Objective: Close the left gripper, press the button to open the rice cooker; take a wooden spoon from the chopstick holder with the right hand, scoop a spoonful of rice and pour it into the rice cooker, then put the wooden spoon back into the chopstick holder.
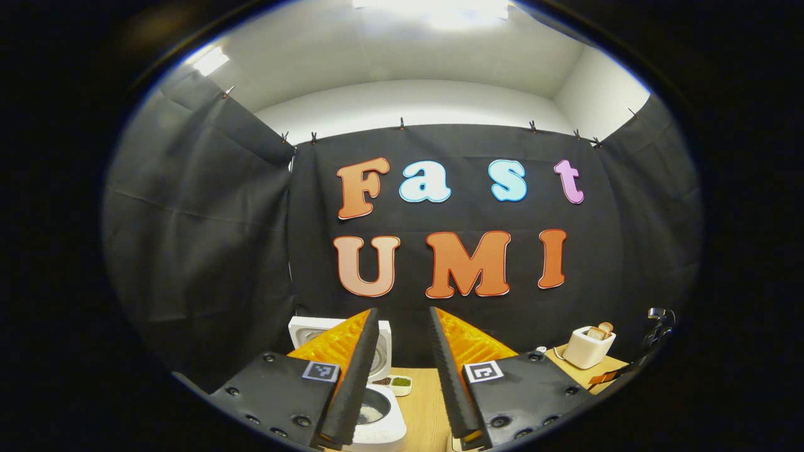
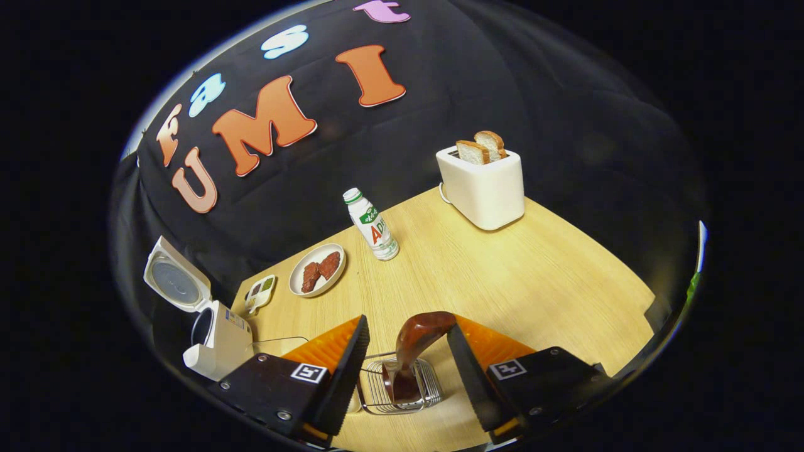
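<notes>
cooker (image 2: 217, 336) lid up and tipped back at the counter's (image 2: 534, 276) left end, seen in the right claw view, so button press judged done. same cooker (image 1: 377, 414) low in the left claw view, pot mouth open behind and between the left claw's (image 1: 402, 370) fingers; left claw parted, holding nothing, raised above the counter and facing the booth wall.

spoon (image 2: 411, 351) standing in the wire holder (image 2: 402, 389), bowl end up, handle down in the basket. right claw (image 2: 405, 358) wide, one finger on each side of the spoon, neither pressing on it as far as can be told. cannot tell from this alone whether spoon awaits pick-up or sits freshly returned. no rice made out in the cooker pot: too dark and small to judge. rice source not identified with confidence; small dish (image 2: 259, 292) with dark and green fillings near the cooker, contents unclear.

likely reading: either at the very start of the grasp, with scoop, pour and return all left, or at the very end with only withdrawal left. claw straddling the spoon fits both.

elsewhere on the counter, well apart from the work: plate (image 2: 317, 270) with brown pieces, bottle (image 2: 372, 226) upright beside it, toaster (image 2: 483, 182) with two slices up, at the far side.
</notes>
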`<state>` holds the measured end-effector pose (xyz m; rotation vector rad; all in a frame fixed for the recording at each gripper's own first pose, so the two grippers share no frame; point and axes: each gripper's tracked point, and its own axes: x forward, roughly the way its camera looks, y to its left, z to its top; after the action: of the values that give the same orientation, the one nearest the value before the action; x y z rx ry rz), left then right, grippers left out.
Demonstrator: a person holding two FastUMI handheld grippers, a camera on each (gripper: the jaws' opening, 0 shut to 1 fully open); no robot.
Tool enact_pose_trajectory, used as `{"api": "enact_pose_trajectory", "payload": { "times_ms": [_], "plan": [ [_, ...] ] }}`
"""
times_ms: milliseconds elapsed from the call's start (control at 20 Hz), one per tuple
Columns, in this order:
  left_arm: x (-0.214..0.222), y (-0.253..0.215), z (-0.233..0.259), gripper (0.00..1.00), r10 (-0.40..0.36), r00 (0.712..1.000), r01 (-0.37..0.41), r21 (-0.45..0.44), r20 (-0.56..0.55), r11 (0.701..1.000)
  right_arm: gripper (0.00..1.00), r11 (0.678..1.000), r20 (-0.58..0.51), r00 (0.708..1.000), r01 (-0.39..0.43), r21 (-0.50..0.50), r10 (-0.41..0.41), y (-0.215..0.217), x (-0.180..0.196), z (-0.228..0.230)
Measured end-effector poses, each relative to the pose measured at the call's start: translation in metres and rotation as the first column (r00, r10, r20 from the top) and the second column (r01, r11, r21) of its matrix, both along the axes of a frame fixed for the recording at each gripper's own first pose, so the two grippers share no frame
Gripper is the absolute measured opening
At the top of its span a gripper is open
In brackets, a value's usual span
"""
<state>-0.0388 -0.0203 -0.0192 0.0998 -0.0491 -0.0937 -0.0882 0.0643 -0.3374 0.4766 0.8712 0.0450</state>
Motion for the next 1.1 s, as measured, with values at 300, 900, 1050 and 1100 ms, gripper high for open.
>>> {"api": "enact_pose_trajectory", "payload": {
  "times_ms": [300,900,1050,1100],
  "plan": [
    [-0.002,-0.013,-0.010,0.80,-0.025,0.999,0.024,-0.002,-0.029,1.000,0.35,0.999,0.005,1.000,0.025,0.041,-0.026,0.006,-0.005,-0.003],
    [0.016,0.000,-0.036,0.80,-0.065,0.994,0.066,0.006,-0.091,0.998,0.17,0.989,0.177,0.974,0.134,0.059,-0.143,0.018,0.012,0.096],
    [0.021,0.014,-0.040,0.80,-0.072,0.992,0.072,-0.005,-0.104,0.997,0.16,0.990,0.259,0.957,0.115,0.079,-0.131,0.039,0.020,0.138],
    [0.023,0.019,-0.042,0.80,-0.074,0.992,0.074,-0.009,-0.105,0.997,0.17,0.991,0.283,0.952,0.096,0.092,-0.119,0.051,0.020,0.152]
  ]
}}
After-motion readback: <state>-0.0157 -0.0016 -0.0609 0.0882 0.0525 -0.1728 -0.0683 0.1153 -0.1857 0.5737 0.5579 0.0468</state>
